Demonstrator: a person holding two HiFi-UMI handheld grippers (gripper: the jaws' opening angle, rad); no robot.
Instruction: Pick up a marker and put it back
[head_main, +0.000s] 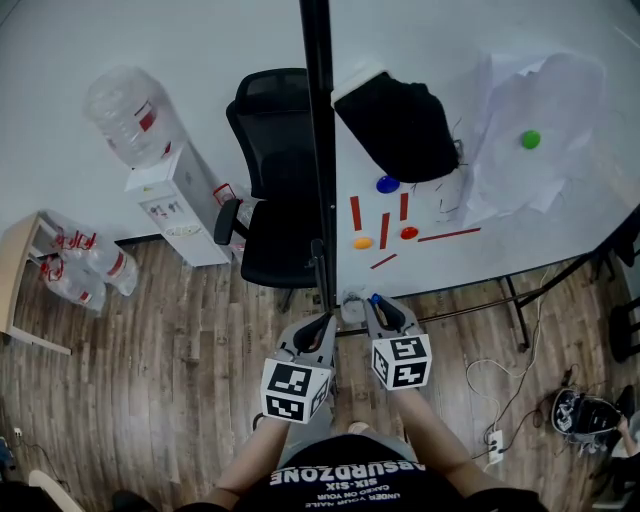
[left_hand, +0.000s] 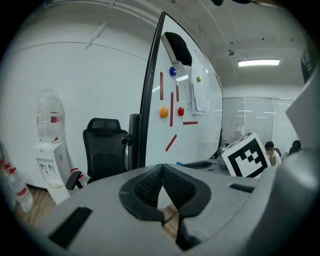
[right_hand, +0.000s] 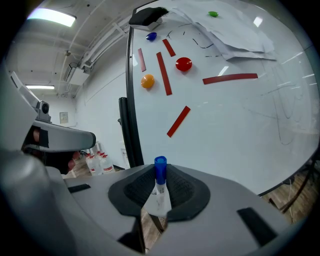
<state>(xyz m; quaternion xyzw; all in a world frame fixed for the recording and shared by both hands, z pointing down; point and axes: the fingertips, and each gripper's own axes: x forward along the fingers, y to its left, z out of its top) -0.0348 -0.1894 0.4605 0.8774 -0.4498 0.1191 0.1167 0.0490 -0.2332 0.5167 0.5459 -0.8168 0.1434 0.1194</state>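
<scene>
Right gripper (right_hand: 160, 174): fingers (right_hand: 184, 189) are pinching the marker (right_hand: 160, 186). Its long axis is appearing to run along them, blue cap at the fingertips and pointing toward the whiteboard (right_hand: 225, 135) ahead, not touching it. Left gripper (left_hand: 162, 169) fingers are pressing together, holding nothing.

Whiteboard (head_main: 520, 250) at right, office chair (head_main: 275, 190) just left of its frame post, water dispenser (head_main: 172, 208) further left by the wall. Magnets (head_main: 363, 242) and paper sheets (head_main: 520, 170) on the whiteboard. Left gripper (head_main: 322, 322) and right gripper (head_main: 383, 305) side by side before its lower edge, marker (right_hand: 159, 185) between the right one's jaws.
</scene>
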